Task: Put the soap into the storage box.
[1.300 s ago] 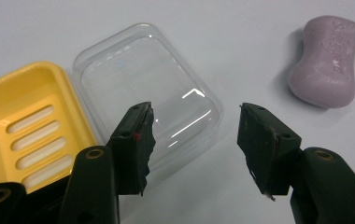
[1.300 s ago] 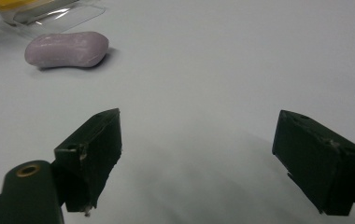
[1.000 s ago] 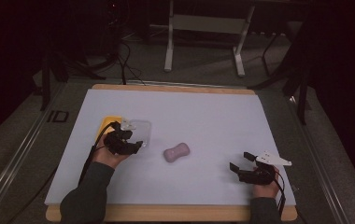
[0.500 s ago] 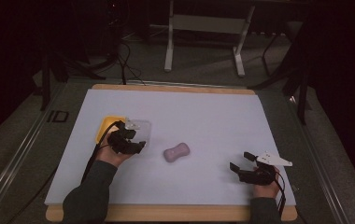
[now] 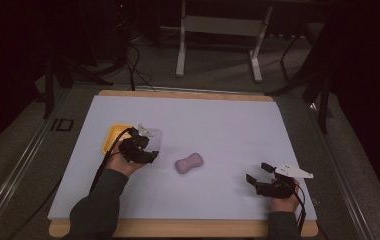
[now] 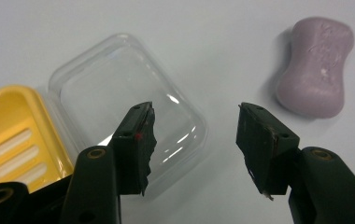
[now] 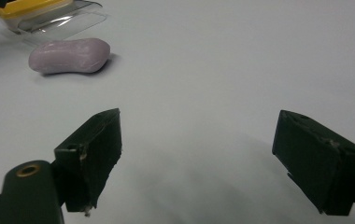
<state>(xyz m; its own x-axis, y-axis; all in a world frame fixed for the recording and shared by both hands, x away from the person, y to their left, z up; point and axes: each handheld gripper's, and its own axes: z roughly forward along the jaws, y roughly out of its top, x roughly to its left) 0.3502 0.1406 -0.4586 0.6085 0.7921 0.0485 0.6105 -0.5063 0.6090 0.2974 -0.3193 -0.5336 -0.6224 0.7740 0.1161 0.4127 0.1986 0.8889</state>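
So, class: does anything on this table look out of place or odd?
The purple soap bar lies bare on the white mat, apart from its yellow soap dish, whose clear lid is swung open flat. Nothing looks spilled or broken.

A matt, waxy finish is being shown by the lilac soap bar (image 6: 315, 67). Light is being reflected by the clear glossy plastic lid (image 6: 124, 98), beside the smooth yellow plastic tray (image 6: 12, 135).

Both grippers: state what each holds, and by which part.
Nothing is held. The left gripper is open over the clear lid; the right gripper is open above bare table.
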